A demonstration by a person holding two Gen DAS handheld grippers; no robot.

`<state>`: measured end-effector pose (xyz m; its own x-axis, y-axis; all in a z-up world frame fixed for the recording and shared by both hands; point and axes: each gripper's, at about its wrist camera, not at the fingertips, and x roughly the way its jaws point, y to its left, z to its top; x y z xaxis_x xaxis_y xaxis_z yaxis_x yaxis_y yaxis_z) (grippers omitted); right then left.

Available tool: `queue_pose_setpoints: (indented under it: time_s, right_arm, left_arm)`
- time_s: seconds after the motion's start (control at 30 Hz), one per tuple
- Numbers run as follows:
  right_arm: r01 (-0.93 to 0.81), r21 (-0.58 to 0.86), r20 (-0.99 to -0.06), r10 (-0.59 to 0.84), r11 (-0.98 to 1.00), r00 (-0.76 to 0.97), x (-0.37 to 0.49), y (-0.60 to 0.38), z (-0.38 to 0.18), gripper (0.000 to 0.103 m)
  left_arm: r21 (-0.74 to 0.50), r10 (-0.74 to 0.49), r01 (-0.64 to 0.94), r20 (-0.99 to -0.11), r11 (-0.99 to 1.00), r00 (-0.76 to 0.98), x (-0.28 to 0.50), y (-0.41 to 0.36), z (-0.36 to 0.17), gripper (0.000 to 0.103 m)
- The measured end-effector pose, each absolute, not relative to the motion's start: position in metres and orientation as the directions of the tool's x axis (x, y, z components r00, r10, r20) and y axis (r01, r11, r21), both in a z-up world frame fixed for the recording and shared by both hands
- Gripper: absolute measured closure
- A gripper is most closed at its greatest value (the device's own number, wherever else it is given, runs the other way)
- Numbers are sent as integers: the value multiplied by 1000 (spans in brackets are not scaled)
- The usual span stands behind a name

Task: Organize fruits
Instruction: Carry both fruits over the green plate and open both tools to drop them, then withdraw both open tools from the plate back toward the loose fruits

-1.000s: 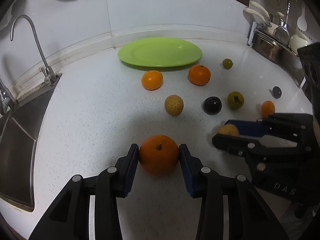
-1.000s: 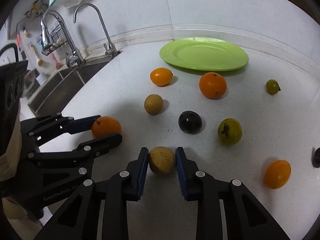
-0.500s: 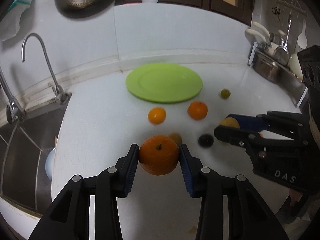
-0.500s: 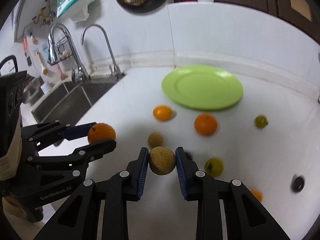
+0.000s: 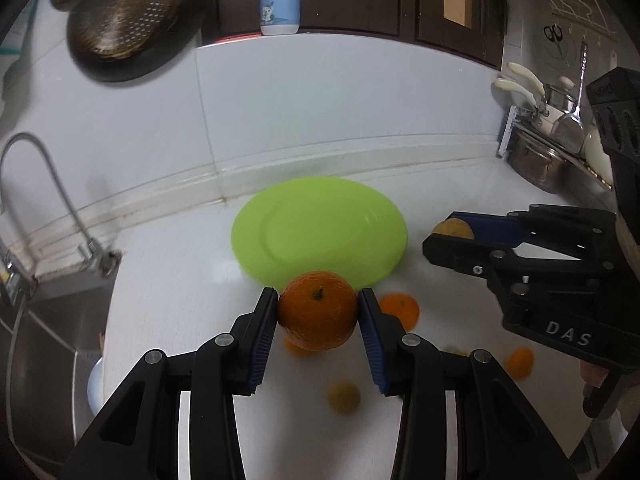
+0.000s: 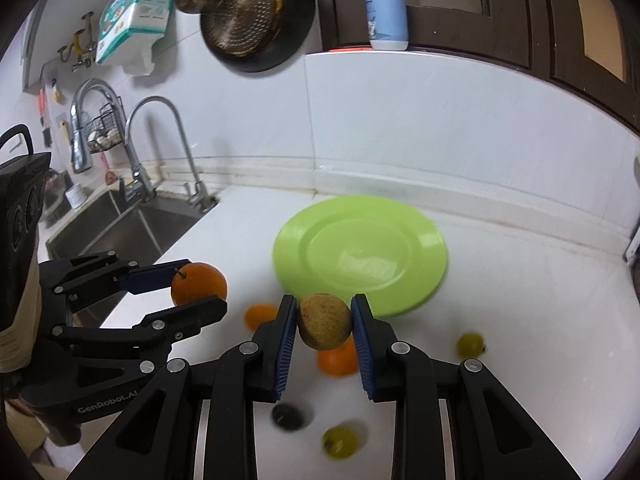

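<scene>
Left gripper [image 5: 318, 312] jaws clamp orange [image 5: 317, 310], right gripper [image 6: 325, 322] jaws brown fruit [image 6: 325, 321]; green plate [image 6: 360, 250] beyond.

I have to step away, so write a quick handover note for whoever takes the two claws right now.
Left claw: shut on the orange, lifted above the counter, just short of the green plate.
Right claw: shut on a brownish-yellow round fruit, also lifted, near the plate's front edge.
Plate: nothing on it.
On the white counter: several oranges, two green fruits and a dark one, all blurred.
Done: two fruits picked up.
Left: probably set both on the plate, then gather the rest.
</scene>
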<state>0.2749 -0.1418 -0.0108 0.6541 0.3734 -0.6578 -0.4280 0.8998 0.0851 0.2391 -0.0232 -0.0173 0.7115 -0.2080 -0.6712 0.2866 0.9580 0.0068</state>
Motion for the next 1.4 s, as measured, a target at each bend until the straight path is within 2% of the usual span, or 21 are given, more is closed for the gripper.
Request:
queue_pose_setpoints:
  time_s: [0.4,0.73,0.87,0.97,1.4]
  right_arm:
    - [-407,99,-733,343,908,587,365,-142,-35,74]
    - [-393,103,-793,314,914,522,395,-137,-69,74]
    - [-396,95,-791,311,913,527,397,-135,-71,73]
    - [-385,73,-774,296,920,560,396,-133,-68,63]
    - [-307,45,-676,255,951,691,336,-152,-27,63]
  left_arm:
    - [-25,-216,289,-727,957,651,326,-26,-33,63]
    - [-35,-198,274,-781,961,593,351,-25,-61,62]
    - [-34,-188,263,-789,964,586,352,-24,-63,61]
    - [-24,-175,249,-776,968,606,348,-22,-56,56]
    - [7,-163,227,-675,974,720,285,-16,-6,39]
